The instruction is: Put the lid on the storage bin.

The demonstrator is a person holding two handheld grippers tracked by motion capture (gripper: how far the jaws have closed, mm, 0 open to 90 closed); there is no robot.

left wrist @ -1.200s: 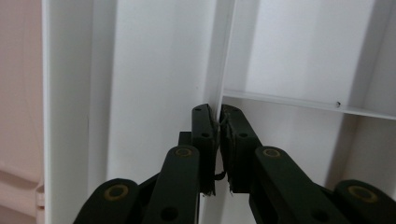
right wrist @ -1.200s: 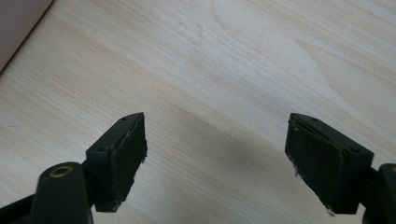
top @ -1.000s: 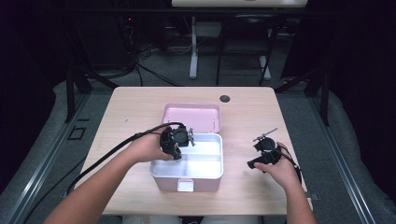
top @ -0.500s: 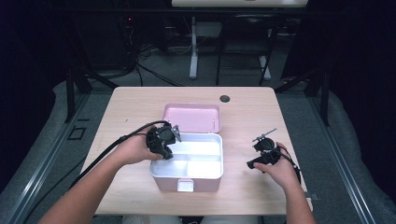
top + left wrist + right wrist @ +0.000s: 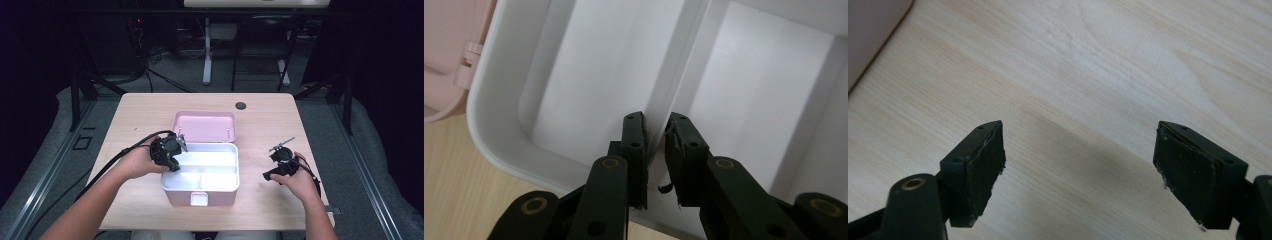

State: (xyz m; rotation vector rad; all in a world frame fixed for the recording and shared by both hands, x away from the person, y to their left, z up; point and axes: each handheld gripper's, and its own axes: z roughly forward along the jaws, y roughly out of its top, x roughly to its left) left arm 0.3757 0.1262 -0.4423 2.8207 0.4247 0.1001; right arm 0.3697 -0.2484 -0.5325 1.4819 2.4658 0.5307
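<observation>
At far left: left gripper (image 5: 656,145) now at the left rim of the white tray (image 5: 235,165), jaws narrow and straddling the divider (image 5: 679,65) that runs across the tray. Sliver of white visible between the wall and one pad, so no firm pinch; looks like a slackening hold rather than a clamp. Judged from that: either letting go of the divider or about to tug the tray, with the inner tray not yet lifted out.

Centre: pink lunch box (image 5: 200,197) in the middle of the table (image 5: 140,115), lid (image 5: 205,125) flung back flat behind it, compartments bare.

Right: right gripper (image 5: 1078,165) well apart from the box, jaws wide, nothing between them but bare wood.

Against a second ago: left hand shifted leftward, from over the tray's back-left compartment out to its left edge. Box, lid and right hand in the same places as then.
</observation>
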